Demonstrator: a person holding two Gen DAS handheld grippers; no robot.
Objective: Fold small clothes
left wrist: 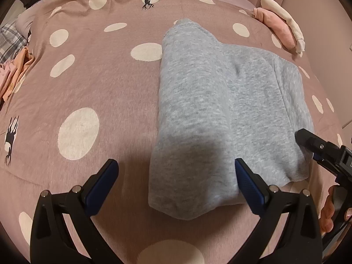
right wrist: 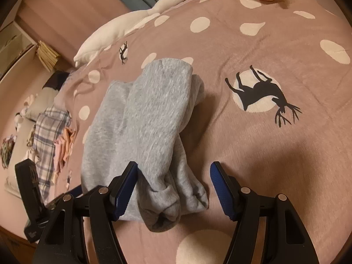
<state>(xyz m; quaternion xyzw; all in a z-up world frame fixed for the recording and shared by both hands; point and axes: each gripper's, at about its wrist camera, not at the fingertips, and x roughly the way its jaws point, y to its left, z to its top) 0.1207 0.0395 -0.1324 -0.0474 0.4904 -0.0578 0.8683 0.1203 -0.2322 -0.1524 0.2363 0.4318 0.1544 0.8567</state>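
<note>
Right tool (right wrist: 173,187), black-framed with blue ribbed pads, stands open at the bottom of its own view, straddling the near end of the folded grey fleece garment (right wrist: 140,118); its left pad lies against the cloth, yet nothing is pinched. Left tool (left wrist: 176,178), likewise open, brackets the garment's near left corner at the bottom of the left wrist view, its right pad resting on the fabric. The garment lies lengthwise at mid-frame on the dusty-pink duvet with white dots and black deer (right wrist: 275,154) covering the bed, one long flap folded over. Probable step: the next fold, near end towards the far end. For a clean result, each tool should pinch all layers at a near corner, both lift together, and the edges be laid flush before release.
</note>
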